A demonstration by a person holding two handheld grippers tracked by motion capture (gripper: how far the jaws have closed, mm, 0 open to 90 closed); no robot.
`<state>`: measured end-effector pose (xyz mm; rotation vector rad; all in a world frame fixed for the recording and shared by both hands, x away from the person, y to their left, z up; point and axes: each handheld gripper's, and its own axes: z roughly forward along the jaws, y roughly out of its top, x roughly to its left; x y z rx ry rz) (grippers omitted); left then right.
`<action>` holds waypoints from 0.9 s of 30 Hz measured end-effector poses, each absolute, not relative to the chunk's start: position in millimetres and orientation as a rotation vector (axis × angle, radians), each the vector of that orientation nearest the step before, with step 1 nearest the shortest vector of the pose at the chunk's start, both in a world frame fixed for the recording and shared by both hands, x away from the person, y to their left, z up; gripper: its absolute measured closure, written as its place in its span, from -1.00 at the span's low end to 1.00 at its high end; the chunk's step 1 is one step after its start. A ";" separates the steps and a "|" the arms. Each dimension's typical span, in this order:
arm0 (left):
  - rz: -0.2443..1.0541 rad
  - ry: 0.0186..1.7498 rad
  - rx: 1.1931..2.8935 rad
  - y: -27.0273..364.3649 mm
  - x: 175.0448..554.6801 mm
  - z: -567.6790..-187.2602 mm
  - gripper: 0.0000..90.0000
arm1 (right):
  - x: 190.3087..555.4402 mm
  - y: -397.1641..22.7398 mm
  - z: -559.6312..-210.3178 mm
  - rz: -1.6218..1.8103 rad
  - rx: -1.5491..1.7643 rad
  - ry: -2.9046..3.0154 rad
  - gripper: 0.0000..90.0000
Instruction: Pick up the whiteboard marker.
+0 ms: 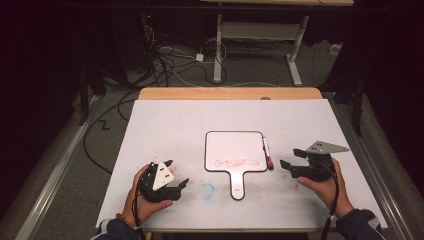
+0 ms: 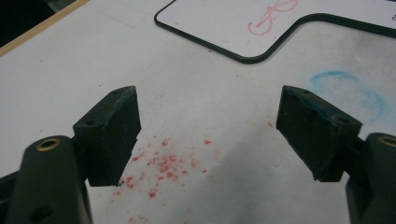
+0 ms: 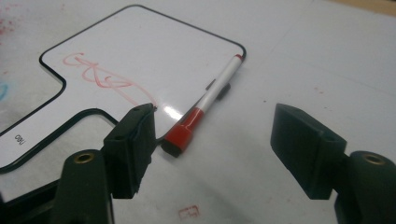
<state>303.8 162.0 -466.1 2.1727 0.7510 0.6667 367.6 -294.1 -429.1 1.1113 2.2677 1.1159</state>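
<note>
A red-capped marker [image 3: 205, 105] lies on the white worktop [image 1: 165, 125], touching the right edge of a small whiteboard [image 1: 232, 147] scribbled in red. The right claw [image 3: 212, 149] is released beside the cap; the left claw [image 2: 208, 135] is released, well apart.

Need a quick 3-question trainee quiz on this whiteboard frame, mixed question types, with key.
1. True or false: the right tongs are clamped on the marker.
2. Which colour is the scribble on the paddle whiteboard? A blue, B red, C green.
3. Fill in: the marker lies along the whiteboard's ____ edge in the high view.

Key
1. False. The jaws stand open, with the marker's red cap ahead of them, untouched.
2. B.
3. Right. The left tongs are open over red specks on the table.
</note>
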 end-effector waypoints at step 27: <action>0.652 0.717 2.220 156.3 301.9 -469.6 -0.54 | 474.9 -249.9 -454.7 0.941 1.455 2.463 0.25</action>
